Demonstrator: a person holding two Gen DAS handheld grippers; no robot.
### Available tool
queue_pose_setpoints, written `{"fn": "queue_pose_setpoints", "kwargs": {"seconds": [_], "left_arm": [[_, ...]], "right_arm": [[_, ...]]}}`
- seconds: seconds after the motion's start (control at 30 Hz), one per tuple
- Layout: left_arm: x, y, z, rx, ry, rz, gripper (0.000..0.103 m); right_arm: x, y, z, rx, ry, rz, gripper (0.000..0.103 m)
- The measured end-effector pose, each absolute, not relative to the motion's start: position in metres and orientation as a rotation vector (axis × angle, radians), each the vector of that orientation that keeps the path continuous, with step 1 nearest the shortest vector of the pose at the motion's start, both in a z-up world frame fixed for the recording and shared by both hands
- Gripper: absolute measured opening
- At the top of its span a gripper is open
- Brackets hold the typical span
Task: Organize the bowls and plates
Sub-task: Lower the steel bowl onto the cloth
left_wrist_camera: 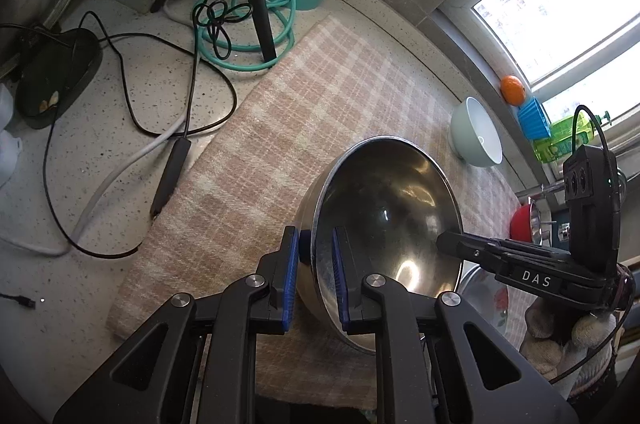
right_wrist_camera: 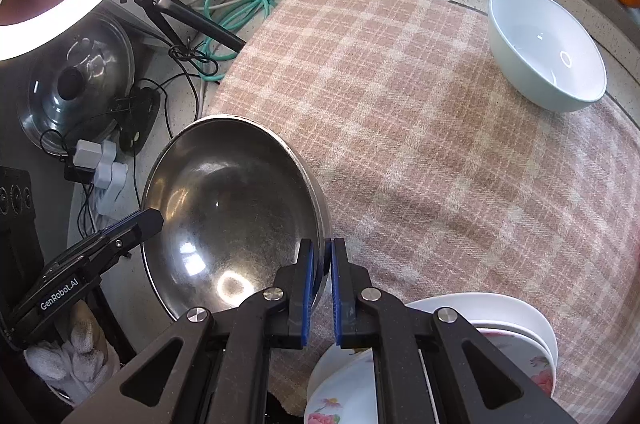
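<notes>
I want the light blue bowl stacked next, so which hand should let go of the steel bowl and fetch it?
Probably right. Both grippers, left gripper and right gripper, clamp the steel bowl's rim, but the light blue bowl sits on the right gripper's side.

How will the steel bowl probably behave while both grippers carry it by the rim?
The steel bowl is probably stiff and light, since its wall looks thin. Its polished surface may slip between the pads of the left gripper and right gripper. Its rounded underside could rock on the checked cloth.
</notes>
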State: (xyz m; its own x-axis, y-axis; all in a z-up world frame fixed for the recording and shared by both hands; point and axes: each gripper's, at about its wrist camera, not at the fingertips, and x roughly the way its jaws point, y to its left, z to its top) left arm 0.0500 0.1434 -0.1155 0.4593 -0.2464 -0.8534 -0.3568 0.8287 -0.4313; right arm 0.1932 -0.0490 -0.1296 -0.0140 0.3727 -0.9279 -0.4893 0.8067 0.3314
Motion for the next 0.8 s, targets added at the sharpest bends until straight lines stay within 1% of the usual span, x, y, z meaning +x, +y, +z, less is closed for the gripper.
{"fn": "queue_pose_setpoints", "kwargs": {"seconds": [0.47,0.7,0.8], "left_arm": [[0.054,0.143,-0.122,-0.607,1.111,0.084,0.014],[0.054,0.143,-0.122,-0.568,1.118,0.092,0.014],[0.053,0.143,-0.119,-0.554,1.11,0.096,0.014]], "right_arm": [[0.19,-0.05,-0.135,-0.086,1.44,0.682,0.009],[0.186,-0.047,-0.132,-0.097,1.416,0.691,0.011],[0.183,-0.046,-0.126,-0.124,1.375,0.68,0.011]]}}
